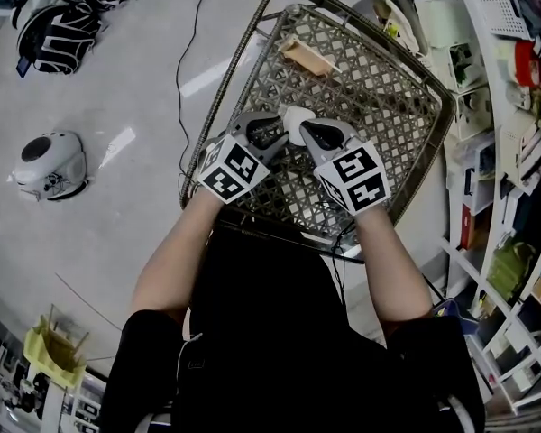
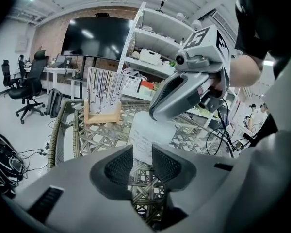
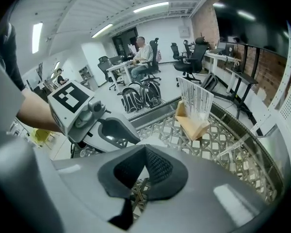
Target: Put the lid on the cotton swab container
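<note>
Head view: a person's left gripper (image 1: 272, 132) and right gripper (image 1: 311, 133) meet over a white cotton swab container (image 1: 294, 119) on a wicker table (image 1: 406, 106). The container is on the person's side of a wooden stand (image 1: 307, 57), well apart from it.

Left gripper view: the jaws pinch the container's labelled wall from both sides. It stands upright, long axis vertical, its top pointing up under the right gripper, which lies across it. The stand sits beyond it, to the left.

Right gripper view: the jaws are pressed together at the tips, just short of a pale surface beneath the left gripper. Whether anything thin is caught between them cannot be told. The stand lies beyond, to the right.
</note>
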`<state>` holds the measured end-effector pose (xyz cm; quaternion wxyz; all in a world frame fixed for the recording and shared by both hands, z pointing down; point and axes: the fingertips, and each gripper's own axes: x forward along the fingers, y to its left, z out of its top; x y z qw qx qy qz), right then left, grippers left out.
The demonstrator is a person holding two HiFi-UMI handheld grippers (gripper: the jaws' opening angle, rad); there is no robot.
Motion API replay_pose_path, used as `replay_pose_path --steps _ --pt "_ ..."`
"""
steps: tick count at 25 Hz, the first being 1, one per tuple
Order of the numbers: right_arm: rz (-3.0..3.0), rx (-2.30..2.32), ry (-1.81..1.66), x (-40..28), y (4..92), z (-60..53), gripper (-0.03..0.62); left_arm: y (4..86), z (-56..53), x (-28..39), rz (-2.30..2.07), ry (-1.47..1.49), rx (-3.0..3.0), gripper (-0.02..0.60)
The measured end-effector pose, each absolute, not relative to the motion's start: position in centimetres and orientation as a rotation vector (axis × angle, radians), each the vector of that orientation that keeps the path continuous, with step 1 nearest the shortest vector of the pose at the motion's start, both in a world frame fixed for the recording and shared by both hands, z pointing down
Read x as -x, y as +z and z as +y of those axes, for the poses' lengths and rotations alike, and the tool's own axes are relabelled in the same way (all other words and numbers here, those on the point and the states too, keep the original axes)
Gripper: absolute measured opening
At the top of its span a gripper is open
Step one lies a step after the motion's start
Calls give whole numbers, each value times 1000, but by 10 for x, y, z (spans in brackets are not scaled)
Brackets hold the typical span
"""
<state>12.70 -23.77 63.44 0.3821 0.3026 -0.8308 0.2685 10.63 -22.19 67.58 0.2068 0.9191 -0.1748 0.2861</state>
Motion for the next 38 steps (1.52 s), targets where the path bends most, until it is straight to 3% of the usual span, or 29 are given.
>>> replay_pose_path --steps 12,20,24,38 --pt "-2085 -775 690 -119 639 -244 12 671 -217 -94 -561 738 -2525 114" --pt "-2108 -942 1016 -132 642 -243 9 634 -215 -54 -682 706 -2453 90" --pt "-2158 -1072 1151 -133 616 -232 9 611 -214 -30 -732 691 -2440 74" --pt "-2329 -1335 1125 -172 514 -177 9 524 -203 -16 -796 565 -2485 40"
